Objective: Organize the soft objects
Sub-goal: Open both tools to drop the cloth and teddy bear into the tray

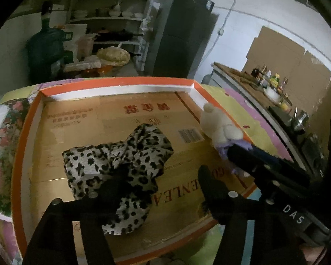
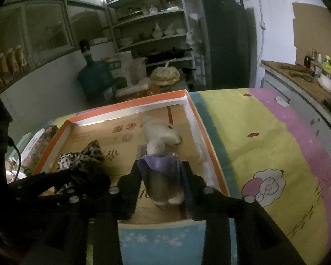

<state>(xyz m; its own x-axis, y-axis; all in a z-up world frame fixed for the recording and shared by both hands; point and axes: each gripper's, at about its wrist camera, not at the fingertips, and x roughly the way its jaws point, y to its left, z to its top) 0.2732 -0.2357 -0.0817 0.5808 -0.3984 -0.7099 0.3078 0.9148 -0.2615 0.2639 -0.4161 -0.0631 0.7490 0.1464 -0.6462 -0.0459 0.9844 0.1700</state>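
Note:
A shallow orange-rimmed cardboard box (image 1: pixel 121 81) lies on a patterned sheet. A leopard-print cloth (image 1: pixel 121 154) sits crumpled on its floor. My left gripper (image 1: pixel 161 172) is open above the cloth; its left finger (image 1: pixel 112 187) lies over the cloth and its right finger is clear of it. A white teddy bear in a purple dress (image 2: pixel 158 137) lies along the box's right side. The bear's body fills the gap between the fingers of my right gripper (image 2: pixel 161 165), whose jaws stand apart. In the left wrist view that gripper (image 1: pixel 234 152) covers the bear's (image 1: pixel 218 123) dress.
The box rests on a yellow, pink and blue sheet (image 2: pixel 264 137). A floral packet (image 1: pixel 2 132) lies left of the box. Behind stand shelves with dishes (image 2: pixel 152 33), a blue water jug (image 2: pixel 94 77) and a dark fridge (image 2: pixel 225 39). A counter with bottles (image 2: pixel 309 75) runs along the right.

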